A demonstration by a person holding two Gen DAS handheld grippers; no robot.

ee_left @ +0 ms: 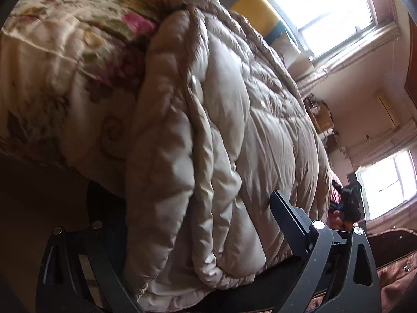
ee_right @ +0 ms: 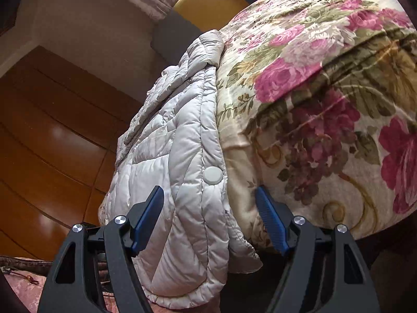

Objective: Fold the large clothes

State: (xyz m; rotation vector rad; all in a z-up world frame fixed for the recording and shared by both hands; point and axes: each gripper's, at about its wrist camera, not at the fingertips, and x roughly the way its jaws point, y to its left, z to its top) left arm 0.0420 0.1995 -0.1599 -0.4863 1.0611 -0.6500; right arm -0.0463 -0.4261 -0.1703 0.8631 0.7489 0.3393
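Item: 1 pale grey quilted puffer coat [ee_right: 177,172], draped over the floral-blanketed bed [ee_right: 325,83] edge, lying between both gaping, unloaded tools, left gripper [ee_left: 198,224] and right gripper [ee_right: 208,221], seemingly poised to seize it for folding.

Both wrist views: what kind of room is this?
Most likely a bedroom: a floral quilt covers what looks like a bed, with a padded jacket on its edge, curtained windows and wooden cabinet doors behind.

hidden: left gripper [ee_left: 182,224] near finger behind jacket [ee_left: 208,130] | blurred: floral quilt [ee_left: 65,39]
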